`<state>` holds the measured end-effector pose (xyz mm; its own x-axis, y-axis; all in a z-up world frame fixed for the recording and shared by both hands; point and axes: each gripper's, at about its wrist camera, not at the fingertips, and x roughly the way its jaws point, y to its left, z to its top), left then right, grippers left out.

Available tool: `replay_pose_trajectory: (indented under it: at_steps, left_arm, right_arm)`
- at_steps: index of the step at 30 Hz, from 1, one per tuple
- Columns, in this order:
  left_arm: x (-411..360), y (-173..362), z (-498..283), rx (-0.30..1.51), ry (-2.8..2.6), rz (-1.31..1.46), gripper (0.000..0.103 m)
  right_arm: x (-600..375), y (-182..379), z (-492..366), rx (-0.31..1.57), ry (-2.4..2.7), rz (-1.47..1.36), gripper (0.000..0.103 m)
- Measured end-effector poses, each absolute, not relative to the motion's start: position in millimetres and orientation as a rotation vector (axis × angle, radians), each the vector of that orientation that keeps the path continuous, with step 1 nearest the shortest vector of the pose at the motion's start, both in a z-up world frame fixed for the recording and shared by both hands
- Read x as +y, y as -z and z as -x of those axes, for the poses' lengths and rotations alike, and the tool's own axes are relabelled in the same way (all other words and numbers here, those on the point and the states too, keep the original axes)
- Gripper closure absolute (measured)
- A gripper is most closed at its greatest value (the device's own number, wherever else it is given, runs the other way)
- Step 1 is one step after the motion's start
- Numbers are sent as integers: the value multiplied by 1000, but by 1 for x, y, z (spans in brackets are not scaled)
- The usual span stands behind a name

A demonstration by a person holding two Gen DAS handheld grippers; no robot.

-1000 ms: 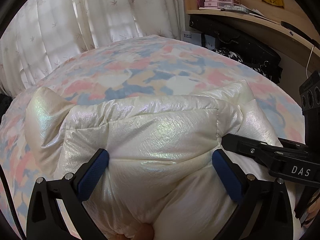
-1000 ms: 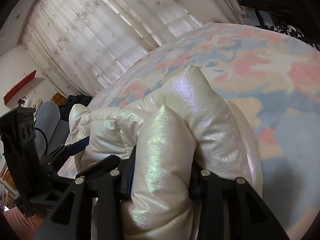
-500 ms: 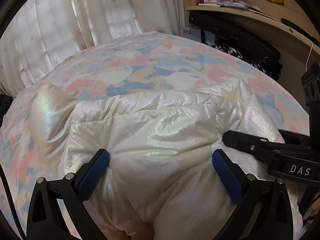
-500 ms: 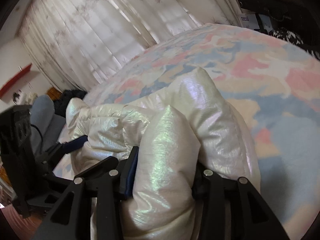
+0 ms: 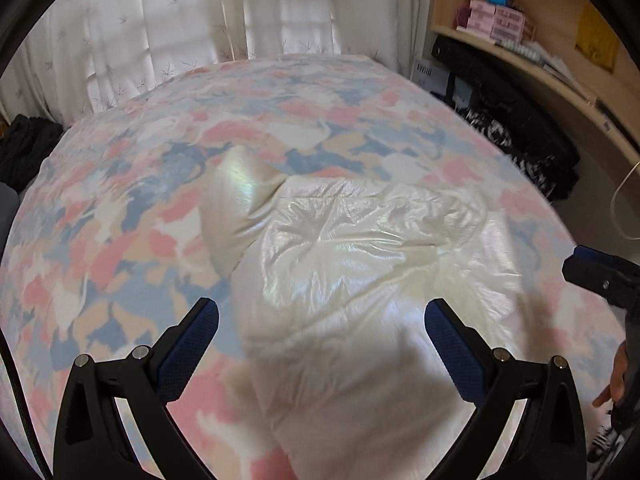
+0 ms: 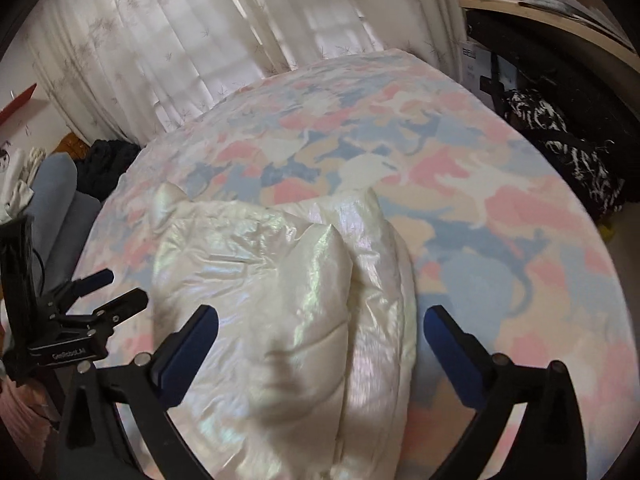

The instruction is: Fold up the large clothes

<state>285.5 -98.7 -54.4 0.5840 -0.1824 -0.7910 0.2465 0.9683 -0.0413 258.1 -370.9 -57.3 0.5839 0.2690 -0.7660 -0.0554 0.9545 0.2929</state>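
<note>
Both your tools, left tool (image 5: 322,344) and right tool (image 6: 322,344), hung wide open and empty w/ the jacket (image 5: 360,280) bunched mid-frame between each one's fingers.

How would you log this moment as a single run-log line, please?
left gripper: open, empty | right gripper: open, empty | white puffer jacket: folded bundle lying on bed

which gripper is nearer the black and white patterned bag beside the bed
Right. The right gripper is on the bag's side of the jacket; the left gripper is on the far side.
</note>
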Motion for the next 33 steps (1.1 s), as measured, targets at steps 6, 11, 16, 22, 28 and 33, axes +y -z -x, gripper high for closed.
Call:
replay_pose_trajectory:
  at_steps: [6, 11, 16, 22, 28, 33]
  left_arm:
    - [-85, 38, -256, 905, 261, -33, 1]
    - [-84, 57, -248, 915, 240, -70, 1]
    - [-78, 100, -263, 987, 235, -1, 1]
    - [-67, 138, -280, 1043, 237, 113, 0]
    - [-58, 159, -286, 1092, 306, 230, 0]
    - [-52, 172, -290, 1138, 333, 313, 0]
  right_arm:
    - [-361, 26, -236, 893, -193, -190, 0]
    - [-338, 35, -241, 962, -228, -127, 0]
    - [-317, 65, -251, 1006, -225, -62, 0]
    - [-333, 115, -267, 1086, -158, -43, 0]
    - [-370, 135, -270, 1130, -154, -168, 0]
    - [-387, 158, -277, 1205, -229, -330, 0]
